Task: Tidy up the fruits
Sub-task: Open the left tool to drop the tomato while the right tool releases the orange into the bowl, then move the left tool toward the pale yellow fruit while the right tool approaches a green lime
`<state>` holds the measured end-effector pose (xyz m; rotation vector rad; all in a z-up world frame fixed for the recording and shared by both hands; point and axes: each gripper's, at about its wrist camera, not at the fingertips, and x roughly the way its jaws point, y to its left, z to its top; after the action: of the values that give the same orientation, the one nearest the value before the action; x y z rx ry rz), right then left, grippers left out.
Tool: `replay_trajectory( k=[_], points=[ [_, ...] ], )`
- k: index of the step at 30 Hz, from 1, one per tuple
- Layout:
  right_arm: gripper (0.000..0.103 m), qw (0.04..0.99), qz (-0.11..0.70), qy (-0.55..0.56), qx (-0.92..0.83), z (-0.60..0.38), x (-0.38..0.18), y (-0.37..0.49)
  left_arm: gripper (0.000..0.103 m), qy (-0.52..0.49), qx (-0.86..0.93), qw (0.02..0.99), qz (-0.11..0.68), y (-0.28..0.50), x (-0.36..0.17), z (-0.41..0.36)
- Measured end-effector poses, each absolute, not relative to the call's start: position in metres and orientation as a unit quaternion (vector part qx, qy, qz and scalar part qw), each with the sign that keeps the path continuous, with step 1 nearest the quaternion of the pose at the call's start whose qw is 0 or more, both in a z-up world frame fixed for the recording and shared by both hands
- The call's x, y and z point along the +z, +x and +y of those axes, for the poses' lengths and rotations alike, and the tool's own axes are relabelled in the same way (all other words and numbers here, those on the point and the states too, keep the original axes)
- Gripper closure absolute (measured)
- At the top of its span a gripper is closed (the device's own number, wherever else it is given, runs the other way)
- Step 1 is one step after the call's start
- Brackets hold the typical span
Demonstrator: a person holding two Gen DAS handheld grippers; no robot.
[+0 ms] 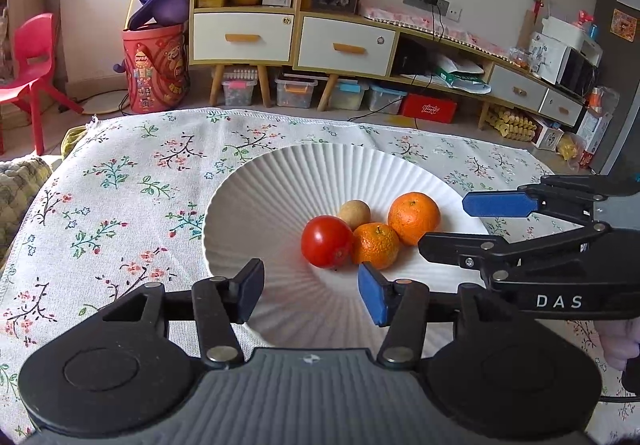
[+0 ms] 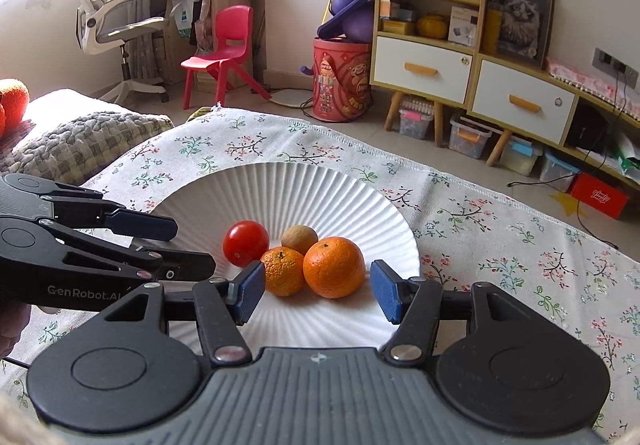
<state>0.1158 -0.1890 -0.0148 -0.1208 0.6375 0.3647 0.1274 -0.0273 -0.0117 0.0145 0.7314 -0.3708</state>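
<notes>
A white ribbed plate (image 1: 280,181) (image 2: 280,189) on the floral cloth holds a red tomato (image 1: 326,242) (image 2: 245,243), a small orange (image 1: 376,246) (image 2: 282,271), a larger orange (image 1: 414,218) (image 2: 334,267) and a small brown fruit (image 1: 354,213) (image 2: 299,239), all clustered together. My left gripper (image 1: 312,295) (image 2: 188,245) is open and empty over the plate's near side, just short of the tomato. My right gripper (image 2: 318,293) (image 1: 452,223) is open and empty, just short of the two oranges.
The floral tablecloth (image 1: 120,185) covers the table; its far edge (image 1: 240,113) drops to the floor. Beyond it are a red bucket (image 1: 156,69), shelving with drawers (image 1: 296,37) and a red chair (image 2: 224,53). A grey quilted cushion (image 2: 80,141) lies at the left.
</notes>
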Motion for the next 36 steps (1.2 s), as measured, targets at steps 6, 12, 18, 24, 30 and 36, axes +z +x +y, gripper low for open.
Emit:
replay_trajectory(
  k=[6, 12, 18, 24, 30, 36],
  points=[
    [0.040, 0.931, 0.317, -0.052, 0.173, -0.193, -0.011, 0.106, 0.052, 0.005, -0.182, 0.918, 0.352, 0.116, -0.007, -0.021],
    [0.034, 0.930, 0.323, -0.046, 0.168, -0.195, -0.009, 0.096, 0.041, 0.007, -0.176, 0.918, 0.354, 0.106, -0.005, -0.014],
    [0.028, 0.928, 0.331, -0.045, 0.165, -0.195, -0.010, 0.084, 0.031, 0.000, -0.172, 0.918, 0.357, 0.095, -0.006, -0.004],
    [0.023, 0.924, 0.339, -0.050, 0.168, -0.195, -0.015, 0.069, 0.023, -0.003, -0.169, 0.916, 0.363, 0.086, -0.008, 0.002],
    [0.021, 0.920, 0.347, -0.058, 0.169, -0.192, -0.019, 0.060, 0.017, 0.003, -0.168, 0.914, 0.368, 0.079, -0.012, 0.004],
    [0.018, 0.917, 0.356, -0.059, 0.170, -0.191, -0.024, 0.056, 0.014, 0.005, -0.167, 0.911, 0.377, 0.071, -0.019, 0.007]
  ],
)
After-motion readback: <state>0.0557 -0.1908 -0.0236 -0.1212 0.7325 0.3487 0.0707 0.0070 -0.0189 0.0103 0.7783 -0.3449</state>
